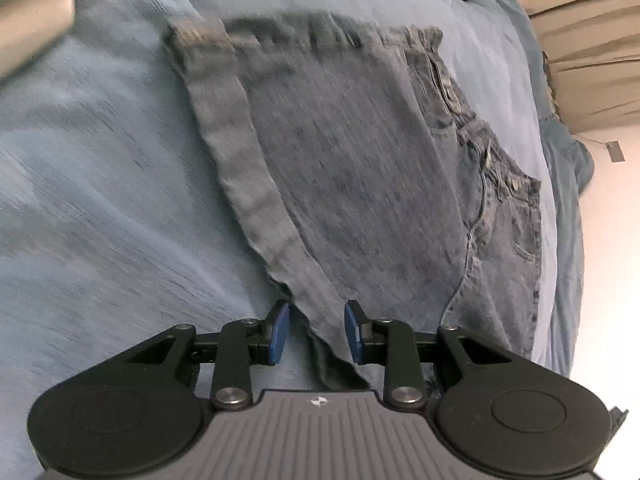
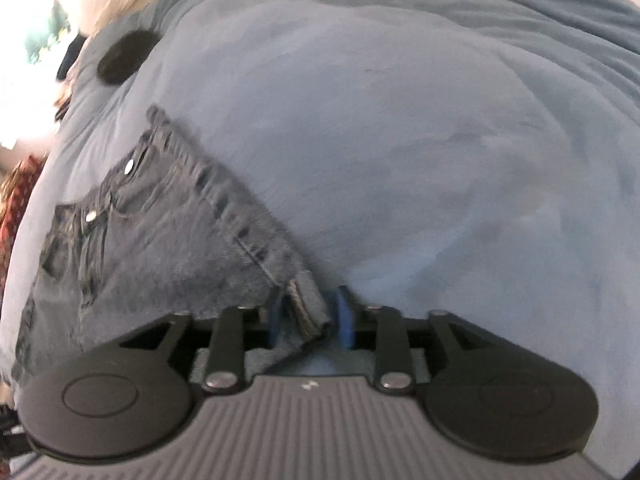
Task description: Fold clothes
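1. Jeans (image 1: 360, 168), stone-washed denim, lie on a blue bedspread (image 1: 100, 220), spread fairly flat. In the left wrist view a long strip of denim with a hem-like edge lies over them along 1 side, so they look at least partly doubled; whether that is a finished fold or one in the making, I cannot tell.

2. Nearest the left camera, the left gripper (image 1: 316, 330) has its 2 blue pads (image 1: 280, 330) parted, with a pointed corner of the denim lying in the gap. The pads do not press the cloth, so nothing is clamped. I judge the corner sits there because it is the natural handle for lifting or laying that edge.

3. In the right wrist view, the right gripper (image 2: 308, 316) is likewise parted, and a turned-over band end (image 2: 306, 304) showing its pale inner side stands between its pads without being squeezed. Holding 2 opposite corners would keep the cloth square, which likely explains the placing.

4. Farther off, metal rivets (image 2: 129, 166) and pocket seams show the upper part of the garment.

5. Beyond it, a dark round object (image 2: 126, 56) rests on the bedspread, well apart from the denim.

6. No brand, label or legible writing appears on the garment; only a small pale emblem (image 1: 319, 401) marks each gripper's body, without letters.
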A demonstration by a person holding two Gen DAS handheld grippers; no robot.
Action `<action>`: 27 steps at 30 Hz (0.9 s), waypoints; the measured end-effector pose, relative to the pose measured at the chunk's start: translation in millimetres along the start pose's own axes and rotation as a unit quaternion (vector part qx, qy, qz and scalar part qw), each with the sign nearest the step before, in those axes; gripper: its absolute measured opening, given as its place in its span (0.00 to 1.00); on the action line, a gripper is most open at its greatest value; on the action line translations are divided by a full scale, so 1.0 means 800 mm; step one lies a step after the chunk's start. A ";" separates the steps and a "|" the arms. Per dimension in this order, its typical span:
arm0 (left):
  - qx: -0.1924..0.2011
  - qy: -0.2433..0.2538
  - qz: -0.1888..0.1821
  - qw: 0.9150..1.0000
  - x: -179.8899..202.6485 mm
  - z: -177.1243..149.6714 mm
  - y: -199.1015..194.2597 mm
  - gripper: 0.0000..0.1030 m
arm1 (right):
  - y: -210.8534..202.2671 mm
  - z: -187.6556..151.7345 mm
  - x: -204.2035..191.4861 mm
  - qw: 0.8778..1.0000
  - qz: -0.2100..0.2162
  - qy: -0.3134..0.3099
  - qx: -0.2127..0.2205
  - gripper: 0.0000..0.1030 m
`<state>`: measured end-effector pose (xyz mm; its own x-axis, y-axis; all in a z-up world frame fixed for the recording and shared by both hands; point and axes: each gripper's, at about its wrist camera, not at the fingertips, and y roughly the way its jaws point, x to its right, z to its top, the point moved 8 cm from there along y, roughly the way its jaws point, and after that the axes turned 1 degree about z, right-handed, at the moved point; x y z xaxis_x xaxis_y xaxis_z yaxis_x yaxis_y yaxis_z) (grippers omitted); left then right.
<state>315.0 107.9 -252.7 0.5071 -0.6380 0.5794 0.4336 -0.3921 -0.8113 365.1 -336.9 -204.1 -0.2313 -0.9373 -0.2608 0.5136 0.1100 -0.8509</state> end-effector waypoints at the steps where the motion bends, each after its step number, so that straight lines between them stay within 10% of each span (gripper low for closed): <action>1: 0.007 0.001 0.007 1.000 -0.003 0.005 -0.006 0.28 | -0.004 -0.002 0.001 1.000 -0.002 0.005 0.003 0.39; 10: 0.147 0.119 0.148 0.971 -0.024 0.111 -0.060 0.42 | -0.022 -0.027 -0.019 1.000 0.013 0.006 -0.012 0.49; 16: 0.132 0.129 0.141 0.973 -0.036 0.136 -0.033 0.38 | -0.017 -0.026 -0.026 1.000 0.016 0.001 -0.020 0.49; 20: 0.125 0.118 0.122 0.978 -0.032 0.134 -0.028 0.12 | -0.010 -0.022 -0.027 1.000 0.014 -0.001 -0.027 0.49; 24: 0.162 0.189 0.155 0.956 -0.004 0.128 -0.055 0.10 | -0.007 -0.020 -0.030 0.999 0.007 -0.012 -0.033 0.49; 27: 0.153 0.134 0.143 0.969 -0.027 0.136 -0.056 0.10 | -0.007 -0.019 -0.029 0.999 0.004 -0.014 -0.033 0.49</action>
<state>365.7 211.5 -220.7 0.4462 -0.8564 0.2600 0.5253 0.0155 -0.8508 355.0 -310.8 -200.4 -0.2044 -0.9448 -0.2562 0.4602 0.1383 -0.8770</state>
